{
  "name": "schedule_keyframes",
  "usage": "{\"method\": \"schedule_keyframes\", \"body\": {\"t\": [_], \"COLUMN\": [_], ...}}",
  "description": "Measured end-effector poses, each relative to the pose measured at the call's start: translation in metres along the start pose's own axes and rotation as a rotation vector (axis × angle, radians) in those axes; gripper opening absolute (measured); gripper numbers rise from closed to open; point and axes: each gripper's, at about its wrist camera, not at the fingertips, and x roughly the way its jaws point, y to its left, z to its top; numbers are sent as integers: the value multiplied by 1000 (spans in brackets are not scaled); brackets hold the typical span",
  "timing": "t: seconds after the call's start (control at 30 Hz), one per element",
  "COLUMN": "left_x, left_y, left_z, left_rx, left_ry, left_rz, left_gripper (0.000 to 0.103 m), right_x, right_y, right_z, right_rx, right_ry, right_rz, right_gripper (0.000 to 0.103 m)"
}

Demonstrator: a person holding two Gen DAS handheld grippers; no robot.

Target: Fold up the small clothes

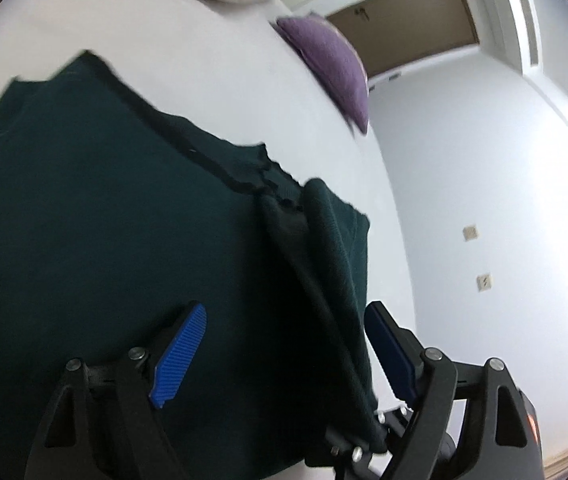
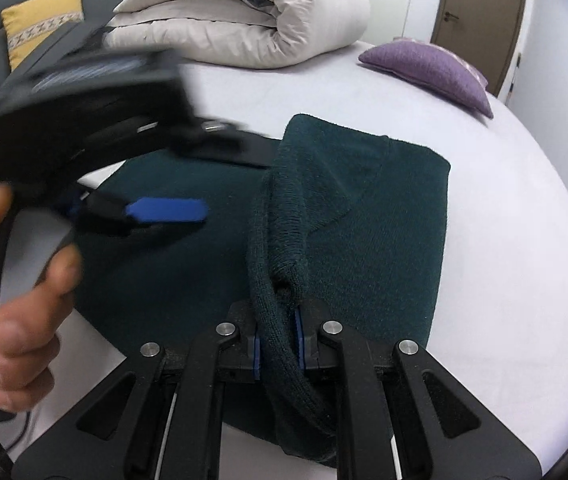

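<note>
A dark green knitted garment (image 2: pixel 384 220) lies partly folded on the white bed (image 2: pixel 504 280). My right gripper (image 2: pixel 278 346) is shut on a raised ribbed fold (image 2: pixel 284 220) of it near the front edge, and the fabric runs between the blue pads. My left gripper (image 1: pixel 284 354) hovers open over the garment (image 1: pixel 104 200), blue pads wide apart; the lifted fold (image 1: pixel 332 260) passes between them without touching either. In the right wrist view the left gripper (image 2: pixel 234 184) is blurred at the left, held by a person's hand (image 2: pixel 16 320).
A rolled beige duvet (image 2: pixel 244 20) lies at the far side of the bed. A purple cushion (image 2: pixel 432 68) sits at the far right edge. A yellow cushion (image 2: pixel 44 20) leans on a grey sofa at the far left. A brown door (image 2: pixel 480 0) stands behind.
</note>
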Motion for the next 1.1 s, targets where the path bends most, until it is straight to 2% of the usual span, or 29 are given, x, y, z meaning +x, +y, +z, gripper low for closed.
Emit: {"method": "schedule_keyframes", "body": {"t": [0.07, 0.17, 0.23, 0.27, 0.3, 0.33, 0.4, 0.47, 0.53, 0.67, 0.73, 0.8, 0.97, 1.0, 1.1], "left_x": [15, 28, 32, 33, 34, 35, 34, 29, 20, -3, -12, -22, -51, -55, -68], "left_y": [-6, -12, -12, -12, -11, -11, -8, -5, 1, 16, 22, 26, 40, 44, 58], "left_z": [6, 9, 9, 9, 9, 8, 6, 7, 9, 18, 25, 33, 49, 52, 62], "left_rx": [19, 59, 61, 59, 59, 62, 59, 55, 55, 54, 51, 52, 74, 74, 55], "left_ry": [62, 112, 135, 143, 146, 150, 147, 143, 138, 118, 103, 88, 79, 76, 63], "left_rz": [11, 56, 48, 41, 38, 40, 36, 23, 15, 28, 38, 48, 91, 97, 108], "left_gripper": [83, 67, 43, 37, 24, 16, 14, 13, 13, 13, 13, 13, 13, 13, 13], "right_x": [1, 1, -1, 3, 4, 4, -1, -18, -41, -72, -73, -65, -33, -29, -7], "right_y": [4, 11, 13, 16, 16, 17, 17, 12, 0, -43, -65, -71, -49, -36, -35], "right_z": [-1, -4, -8, -8, -9, -10, -13, -19, -26, -34, -38, -41, -45, -49, -49], "right_rx": [-22, -66, -88, -92, -92, -90, -72, -37, 31, 205, 271, 286, 224, 216, 198], "right_ry": [2, 2, 3, 8, 16, 23, 29, 16, -26, -122, -132, -96, -33, -27, -3], "right_rz": [-5, -20, -26, -27, -25, -19, 14, 93, 223, 336, 310, 281, 253, 260, 291], "right_gripper": [11, 11, 11, 11, 11, 13, 18, 21, 29, 31, 31, 33, 33, 33, 33]}}
